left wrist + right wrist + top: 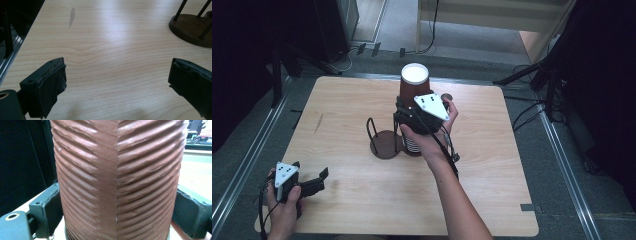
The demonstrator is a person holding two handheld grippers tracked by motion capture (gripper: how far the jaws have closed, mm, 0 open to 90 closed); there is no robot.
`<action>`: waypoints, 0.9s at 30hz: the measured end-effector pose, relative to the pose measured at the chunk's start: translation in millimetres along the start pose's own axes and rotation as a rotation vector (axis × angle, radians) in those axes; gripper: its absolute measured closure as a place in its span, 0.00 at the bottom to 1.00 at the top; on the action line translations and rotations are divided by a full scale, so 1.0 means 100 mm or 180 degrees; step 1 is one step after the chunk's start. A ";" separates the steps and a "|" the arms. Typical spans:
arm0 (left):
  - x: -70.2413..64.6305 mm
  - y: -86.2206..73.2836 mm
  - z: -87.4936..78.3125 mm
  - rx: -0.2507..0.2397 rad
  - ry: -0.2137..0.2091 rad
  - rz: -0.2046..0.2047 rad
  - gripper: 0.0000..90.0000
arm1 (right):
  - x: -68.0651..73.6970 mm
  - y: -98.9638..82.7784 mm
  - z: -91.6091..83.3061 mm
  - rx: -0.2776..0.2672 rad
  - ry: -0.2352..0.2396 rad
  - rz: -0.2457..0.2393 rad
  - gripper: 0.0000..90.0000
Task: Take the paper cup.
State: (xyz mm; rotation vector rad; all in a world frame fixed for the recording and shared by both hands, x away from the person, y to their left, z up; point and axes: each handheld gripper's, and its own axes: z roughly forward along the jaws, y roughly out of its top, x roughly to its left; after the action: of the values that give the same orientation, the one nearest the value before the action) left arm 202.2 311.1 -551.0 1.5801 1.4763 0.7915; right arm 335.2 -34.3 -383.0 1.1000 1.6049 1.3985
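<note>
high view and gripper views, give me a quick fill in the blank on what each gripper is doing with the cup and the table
1. The right gripper is shut on the ribbed brown ____.
2. The left gripper holds nothing; its jaws stand ____.
3. The cup stands with its white inside facing ____.
4. The dark round stand sits on a ____ table.

Missing words: cup; open; up; wooden

The light wooden table with rounded corners bears a small dark streak near its left edge. It stands on grey floor, with black stand legs beside it and cables trailing behind.
</note>
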 end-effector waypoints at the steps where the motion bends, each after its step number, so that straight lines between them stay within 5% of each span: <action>1: 0.00 0.00 0.00 -0.0004 -0.0001 -0.0022 0.03 | 0.00 0.01 0.00 -0.0007 0.0001 0.0009 0.11; 27: 0.00 0.00 0.00 -0.0062 -0.0008 -0.0023 0.03 | -0.03 0.37 -0.05 -0.0268 0.0075 0.0158 0.14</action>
State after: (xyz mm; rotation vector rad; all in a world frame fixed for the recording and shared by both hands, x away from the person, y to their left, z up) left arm 202.4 311.5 -551.1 1.5599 1.4677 0.7972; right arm 337.1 -37.5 -345.3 1.0844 1.5302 1.5028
